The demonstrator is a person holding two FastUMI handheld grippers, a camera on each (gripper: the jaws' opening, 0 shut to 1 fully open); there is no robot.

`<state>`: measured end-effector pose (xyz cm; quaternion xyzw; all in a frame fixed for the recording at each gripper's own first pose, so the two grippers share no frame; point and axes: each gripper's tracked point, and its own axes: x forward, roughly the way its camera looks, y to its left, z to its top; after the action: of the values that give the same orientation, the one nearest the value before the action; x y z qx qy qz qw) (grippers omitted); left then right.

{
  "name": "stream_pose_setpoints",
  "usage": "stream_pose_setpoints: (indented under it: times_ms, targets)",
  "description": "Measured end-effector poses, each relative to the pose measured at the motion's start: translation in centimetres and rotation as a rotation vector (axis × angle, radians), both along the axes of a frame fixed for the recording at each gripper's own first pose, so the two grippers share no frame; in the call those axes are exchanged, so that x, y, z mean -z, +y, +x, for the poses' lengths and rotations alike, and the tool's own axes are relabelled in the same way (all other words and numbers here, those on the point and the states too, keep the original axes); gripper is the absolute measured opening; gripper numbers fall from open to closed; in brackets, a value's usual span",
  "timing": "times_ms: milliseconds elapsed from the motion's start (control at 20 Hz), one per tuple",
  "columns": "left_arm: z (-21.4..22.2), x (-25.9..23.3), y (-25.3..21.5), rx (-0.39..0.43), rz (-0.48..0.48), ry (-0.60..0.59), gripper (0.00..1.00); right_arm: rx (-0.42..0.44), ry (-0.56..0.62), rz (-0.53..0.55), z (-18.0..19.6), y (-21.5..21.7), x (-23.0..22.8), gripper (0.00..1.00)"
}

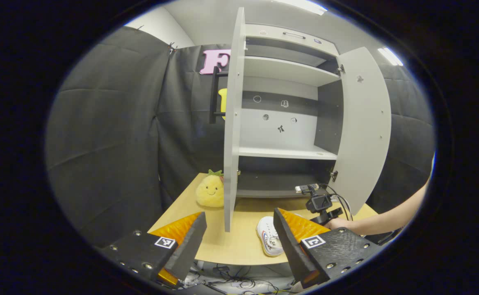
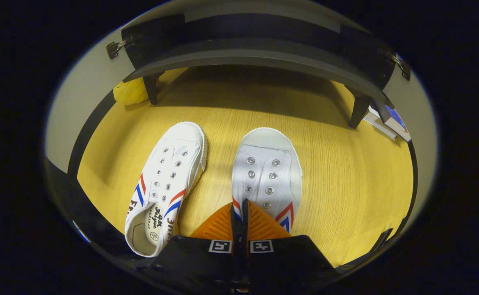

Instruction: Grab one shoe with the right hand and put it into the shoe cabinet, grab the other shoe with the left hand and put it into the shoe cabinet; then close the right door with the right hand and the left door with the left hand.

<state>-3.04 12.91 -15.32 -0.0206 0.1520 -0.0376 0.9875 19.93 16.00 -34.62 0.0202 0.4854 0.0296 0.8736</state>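
In the left gripper view, I'm holding my left tool (image 1: 239, 235) apart before the open shoe cabinet (image 1: 288, 123). In the right gripper view, my right tool (image 2: 240, 213) is clamping the right shoe (image 2: 268, 172); both shoes are lying on the surface (image 2: 346, 176), toes pointing toward the cabinet, the left shoe (image 2: 165, 180) angled slightly.

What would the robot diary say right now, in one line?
right gripper: jaws pinched on right shoe | left gripper: open, waiting | left shoe: on table | cabinet: both doors open

Pineapple plush (image 1: 210, 193) on table (image 1: 239, 246)
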Motion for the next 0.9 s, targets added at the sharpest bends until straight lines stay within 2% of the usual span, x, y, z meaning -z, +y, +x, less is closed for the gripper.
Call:
stream_pose_setpoints:
  times_ms: [250,400,650,900]
  targets:
    - [0.3,-1.6,1.1,-0.004,-0.011,-0.046,0.95,0.050,-0.062,-0.002,-0.5,-1.5,-2.6,0.02]
    - [0.6,-1.2,-0.6,0.083,0.013,-0.051,0.95,0.115,-0.100,0.093,-0.2,-2.1,-5.5,0.02]
    - [1.3,-2.4,-2.6,0.180,0.143,-0.116,0.95,0.165,-0.304,0.098,-0.4,-4.0,-14.1,0.02]
    - [2.2,-2.5,-5.0,0.276,0.174,-0.147,0.94,0.198,-0.462,0.170,-1.7,-4.5,-22.0,0.01]
